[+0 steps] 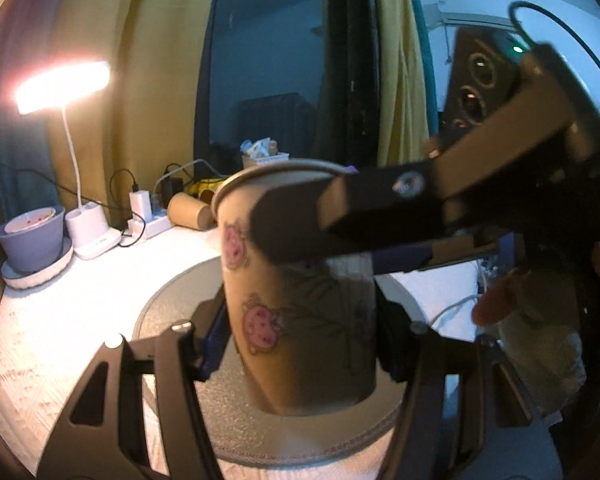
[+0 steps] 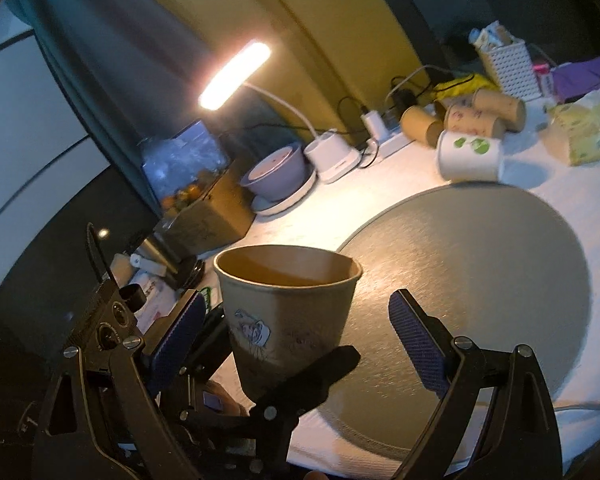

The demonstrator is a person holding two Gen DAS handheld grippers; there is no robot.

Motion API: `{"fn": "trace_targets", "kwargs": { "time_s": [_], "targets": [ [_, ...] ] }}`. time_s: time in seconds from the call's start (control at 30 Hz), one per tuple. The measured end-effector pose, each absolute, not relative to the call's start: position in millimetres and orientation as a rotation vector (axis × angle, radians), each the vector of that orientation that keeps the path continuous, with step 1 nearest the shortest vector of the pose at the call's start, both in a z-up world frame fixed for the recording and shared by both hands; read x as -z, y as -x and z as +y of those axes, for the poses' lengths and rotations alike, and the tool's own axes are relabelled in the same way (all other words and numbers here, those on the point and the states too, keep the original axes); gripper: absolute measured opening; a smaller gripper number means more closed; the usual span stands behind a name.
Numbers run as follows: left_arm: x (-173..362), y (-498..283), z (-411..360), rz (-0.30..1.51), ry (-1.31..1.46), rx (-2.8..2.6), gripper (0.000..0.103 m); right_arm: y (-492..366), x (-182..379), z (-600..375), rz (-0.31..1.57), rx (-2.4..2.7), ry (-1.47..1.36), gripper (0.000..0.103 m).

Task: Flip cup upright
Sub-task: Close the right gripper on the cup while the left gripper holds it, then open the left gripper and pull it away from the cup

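A brown paper cup (image 1: 296, 300) with pink ladybug prints stands mouth up over the round grey mat (image 1: 172, 320). My left gripper (image 1: 300, 344) is shut on the cup's lower body. In the right wrist view the same cup (image 2: 286, 304) shows its open mouth, held by the left gripper's dark fingers (image 2: 324, 372) from below. My right gripper (image 2: 300, 344) is open, its blue pads on either side of the cup and apart from it. In the left wrist view the right gripper's finger (image 1: 340, 216) crosses in front of the cup's rim.
A lit desk lamp (image 2: 236, 76), a purple bowl on a white plate (image 2: 276, 172), a power strip (image 2: 384, 140), several lying paper cups (image 2: 468, 152), a white basket (image 2: 508, 64) and a tissue pack (image 2: 584, 132) line the back of the white table. A box (image 2: 204, 208) stands at the left.
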State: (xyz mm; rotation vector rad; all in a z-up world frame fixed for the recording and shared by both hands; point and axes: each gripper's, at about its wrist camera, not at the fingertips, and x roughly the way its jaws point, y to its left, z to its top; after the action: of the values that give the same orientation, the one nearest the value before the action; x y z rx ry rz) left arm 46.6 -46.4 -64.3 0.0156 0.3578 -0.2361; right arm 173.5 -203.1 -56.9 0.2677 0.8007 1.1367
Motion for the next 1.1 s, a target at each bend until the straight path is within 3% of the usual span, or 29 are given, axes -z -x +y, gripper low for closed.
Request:
{"fn": "trace_targets", "kwargs": {
  "time_s": [0.07, 0.2, 0.5, 0.6, 1.1],
  "targets": [
    [64.5, -45.7, -46.1, 0.357, -0.017, 0.241, 0.061, -171.3, 57.5, -199.9, 0.81, -1.151, -0.261, 0.093],
    [64.4, -43.9, -44.5, 0.36, -0.012, 0.242, 0.061, -169.6, 58.5, -196.6, 0.817, -1.16, -0.252, 0.071],
    [67.7, -51.0, -41.3, 0.397, 0.002, 0.253, 0.065, -171.2, 62.4, -194.5, 0.825, -1.162, -0.239, 0.069],
    [72.8, -52.4, -43.1, 0.441, 0.006, 0.277, 0.076, -173.8, 63.5, -194.6, 0.824, -1.145, -0.24, 0.069],
    [87.5, -59.4, -9.0, 0.555, 0.097, 0.197, 0.077, -194.9, 54.1, -196.3, 0.63, -0.86, -0.096, 0.068]
  ]
}}
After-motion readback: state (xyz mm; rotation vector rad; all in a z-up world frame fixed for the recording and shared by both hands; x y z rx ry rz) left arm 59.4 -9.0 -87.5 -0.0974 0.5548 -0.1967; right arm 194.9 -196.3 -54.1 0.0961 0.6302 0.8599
